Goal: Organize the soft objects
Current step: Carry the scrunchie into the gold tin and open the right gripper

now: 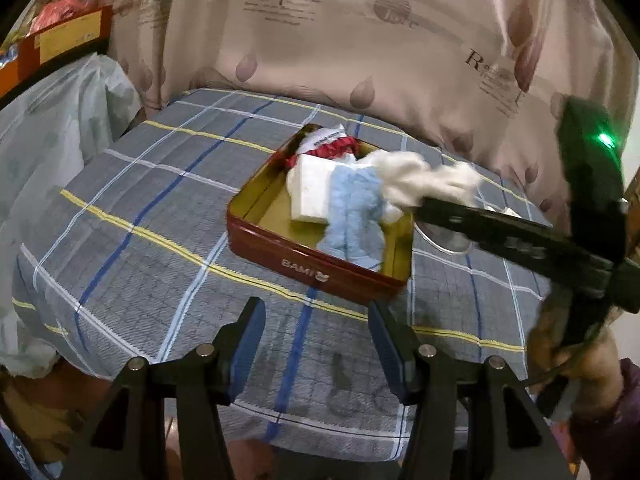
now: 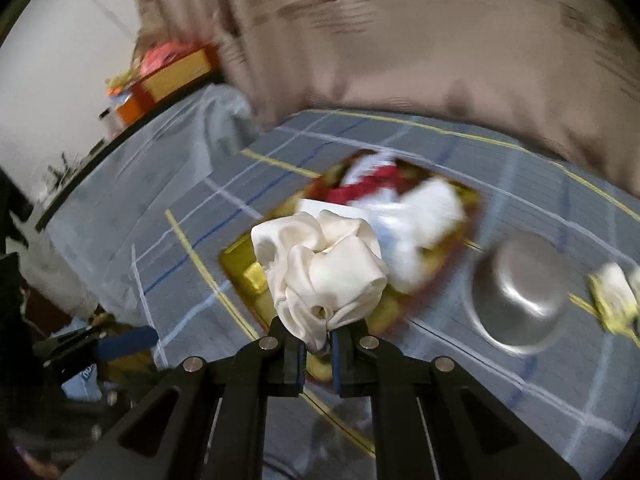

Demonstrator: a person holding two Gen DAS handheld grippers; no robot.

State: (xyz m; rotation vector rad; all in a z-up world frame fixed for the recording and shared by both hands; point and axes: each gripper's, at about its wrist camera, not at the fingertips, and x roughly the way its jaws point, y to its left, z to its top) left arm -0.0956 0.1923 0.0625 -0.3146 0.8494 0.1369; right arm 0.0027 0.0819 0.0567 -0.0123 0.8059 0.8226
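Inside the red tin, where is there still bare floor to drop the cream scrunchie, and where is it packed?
Bare gold floor lies along the red tin's left wall, beside the white folded cloth. The right and far side are crowded: blue sock, red fabric.

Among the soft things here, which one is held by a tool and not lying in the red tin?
The cream satin scrunchie. The right tool is shut on it above the red tin, while the light blue cloth, the white folded piece and the red piece lie inside.
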